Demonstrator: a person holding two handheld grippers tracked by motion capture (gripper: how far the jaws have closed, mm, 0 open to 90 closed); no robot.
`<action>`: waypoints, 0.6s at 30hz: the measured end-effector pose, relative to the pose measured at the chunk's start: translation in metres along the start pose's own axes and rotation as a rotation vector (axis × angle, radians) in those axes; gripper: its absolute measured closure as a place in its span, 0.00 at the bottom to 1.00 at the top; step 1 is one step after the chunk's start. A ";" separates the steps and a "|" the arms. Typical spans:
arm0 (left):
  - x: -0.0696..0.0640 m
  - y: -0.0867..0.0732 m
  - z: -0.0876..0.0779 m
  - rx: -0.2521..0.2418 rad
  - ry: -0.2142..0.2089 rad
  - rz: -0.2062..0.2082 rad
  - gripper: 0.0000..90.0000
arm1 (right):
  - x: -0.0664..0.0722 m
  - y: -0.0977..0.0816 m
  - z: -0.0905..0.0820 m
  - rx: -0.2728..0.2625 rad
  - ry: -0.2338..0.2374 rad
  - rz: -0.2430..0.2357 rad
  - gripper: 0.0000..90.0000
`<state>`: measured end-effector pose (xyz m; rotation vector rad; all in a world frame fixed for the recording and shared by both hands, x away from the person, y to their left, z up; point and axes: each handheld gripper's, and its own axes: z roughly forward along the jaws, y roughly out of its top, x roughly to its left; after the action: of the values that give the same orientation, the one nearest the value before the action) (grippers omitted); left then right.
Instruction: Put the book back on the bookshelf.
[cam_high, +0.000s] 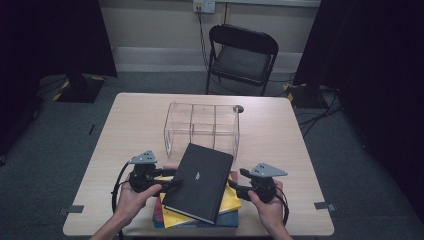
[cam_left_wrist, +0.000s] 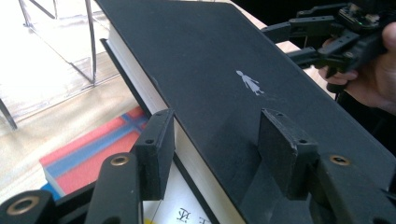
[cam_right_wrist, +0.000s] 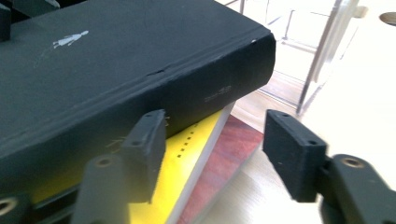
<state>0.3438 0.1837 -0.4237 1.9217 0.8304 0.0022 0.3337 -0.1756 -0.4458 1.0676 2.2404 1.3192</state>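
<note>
The left gripper (cam_high: 172, 183) has its fingers clenched on the black book's (cam_high: 200, 180) edge (cover tilted). The right gripper (cam_high: 235, 189) sits released beside the spine.

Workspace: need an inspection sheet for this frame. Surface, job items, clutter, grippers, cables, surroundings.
Surface: light wood table, bare around the items.
Job's things: black book tilted atop a stack with a yellow book; clear divided organizer behind it, compartments empty.
Clutter: small dark disc by the organizer's far right corner.
Grippers: left gripper jaws straddle the black book's edge, closure unclear; right gripper open beside the spine.
Cables: one trailing from each gripper; floor cables at right; wall cord.
Surroundings: black folding chair, dark curtains, grey carpet.
</note>
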 end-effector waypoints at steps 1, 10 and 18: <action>-0.001 -0.001 -0.001 0.002 -0.001 0.000 0.52 | 0.000 0.001 0.001 -0.001 0.001 -0.001 0.46; -0.002 -0.009 -0.006 0.012 -0.063 -0.056 0.52 | -0.004 0.004 0.011 0.001 -0.024 0.016 0.55; -0.002 0.013 0.009 0.014 0.055 -0.050 0.43 | -0.001 0.002 0.008 -0.003 -0.040 -0.001 0.44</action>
<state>0.3520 0.1723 -0.4172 1.9205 0.9172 0.0194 0.3402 -0.1715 -0.4485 1.0815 2.2088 1.2894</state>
